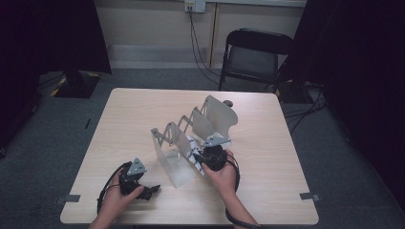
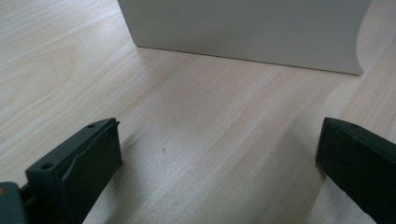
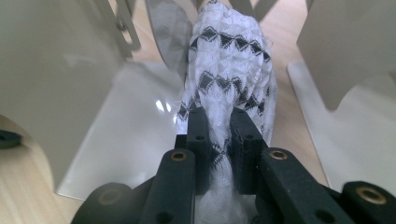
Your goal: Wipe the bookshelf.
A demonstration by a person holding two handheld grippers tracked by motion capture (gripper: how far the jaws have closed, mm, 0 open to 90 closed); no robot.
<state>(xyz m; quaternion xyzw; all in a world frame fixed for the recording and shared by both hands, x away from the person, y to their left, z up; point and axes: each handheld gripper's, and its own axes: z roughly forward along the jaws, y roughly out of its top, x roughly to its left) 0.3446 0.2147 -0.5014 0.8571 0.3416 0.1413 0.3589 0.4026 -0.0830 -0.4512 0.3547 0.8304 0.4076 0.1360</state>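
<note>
Left gripper (image 1: 152,191): resting on the table (image 1: 267,191), jaws spread wide, nothing between them
Rack (image 1: 191,138): white expanding divider just ahead, plates fencing both sides
Right gripper (image 3: 219,135): jaws pinching the patterned sock (image 3: 229,70), low between two plates
Behind: black chair (image 1: 253,57)

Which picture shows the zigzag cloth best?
The right gripper view: the cloth hangs close up, pinched by the right claw. The high view shows it tiny beside the rack. The left gripper view looks at bare table.
</note>
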